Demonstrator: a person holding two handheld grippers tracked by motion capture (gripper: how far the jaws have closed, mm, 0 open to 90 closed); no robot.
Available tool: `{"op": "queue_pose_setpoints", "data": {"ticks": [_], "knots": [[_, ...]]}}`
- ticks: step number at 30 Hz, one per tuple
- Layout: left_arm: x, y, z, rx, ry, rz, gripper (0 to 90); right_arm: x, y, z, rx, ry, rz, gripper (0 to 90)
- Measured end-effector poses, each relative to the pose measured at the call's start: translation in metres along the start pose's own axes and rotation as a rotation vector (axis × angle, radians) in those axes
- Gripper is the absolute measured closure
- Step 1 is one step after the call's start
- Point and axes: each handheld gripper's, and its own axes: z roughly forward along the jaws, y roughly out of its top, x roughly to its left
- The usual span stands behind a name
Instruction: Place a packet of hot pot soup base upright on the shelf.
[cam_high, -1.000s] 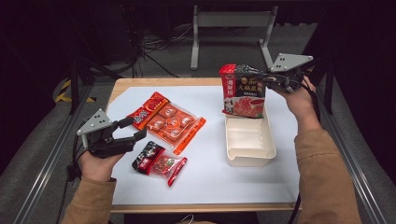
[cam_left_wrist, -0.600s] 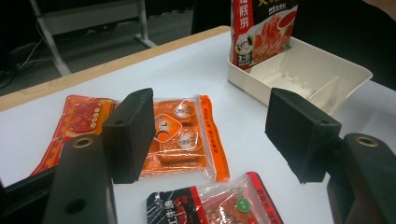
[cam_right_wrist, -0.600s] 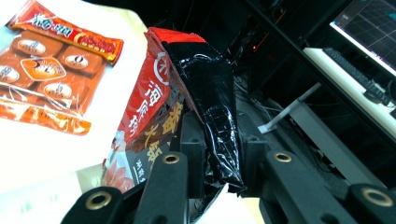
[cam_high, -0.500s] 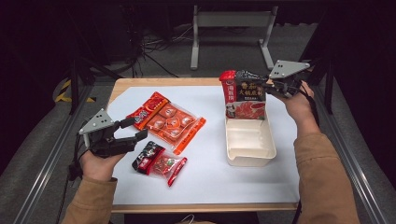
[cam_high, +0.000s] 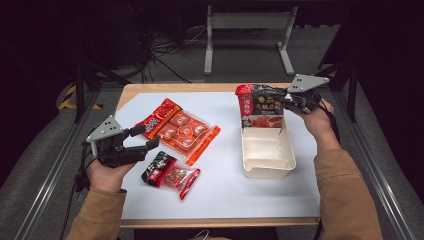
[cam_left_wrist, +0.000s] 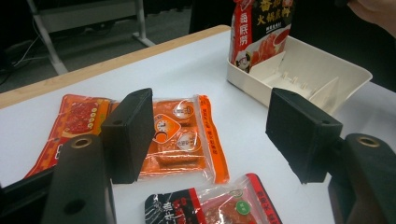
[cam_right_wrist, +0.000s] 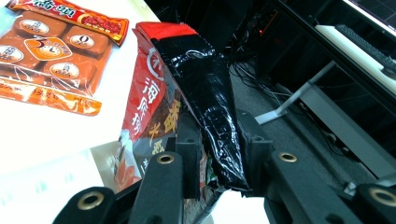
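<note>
- Small dark red snack packet (cam_high: 170, 174) lies nearest the person, at about 7 o'clock on the white table (cam_high: 220, 195).
- Left gripper (cam_high: 144, 138) hovers at 9 o'clock, jaws apart with nothing between them, above the table just left of that packet.
- Orange multi-pack of sauce cups (cam_high: 186, 131) lies near centre.
- Cream tray (cam_high: 267, 155) sits at 3 o'clock.
- Right gripper (cam_high: 280, 98) at 1 o'clock is clamped on the red hotpot base pouch (cam_high: 260, 107), held upright, its bottom in the tray's far end; the jaws have just been easing open.
</note>
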Motion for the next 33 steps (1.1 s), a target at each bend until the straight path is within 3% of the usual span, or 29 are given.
{"op": "queue_pose_setpoints", "data": {"ticks": [7,13,17,18,21,24,33], "knots": [[0.001,0.001,0.001,0.001,-0.006,-0.001,33.2,-0.001,-0.015,-0.005,-0.01,-0.013,0.077,73.4],[0.004,0.001,0.003,0.005,-0.006,-0.009,33.1,0.0,-0.016,-0.006,-0.006,-0.014,0.081,72.1],[0.006,0.001,0.004,0.006,-0.005,-0.01,32.3,0.0,-0.015,-0.007,-0.01,-0.022,0.103,64.7],[0.007,0.001,0.004,0.006,-0.003,-0.014,32.1,0.0,-0.014,-0.009,-0.026,-0.016,0.138,54.1],[0.01,0.002,0.007,0.008,0.001,-0.013,31.1,-0.001,-0.012,-0.013,-0.033,-0.002,0.192,45.7],[0.011,0.004,0.009,0.008,0.009,-0.008,28.5,0.001,-0.009,-0.02,-0.031,-0.021,0.222,34.9],[0.015,0.01,0.018,0.009,0.02,0.008,26.2,0.006,-0.002,-0.049,-0.058,-0.045,0.287,25.8]]}}
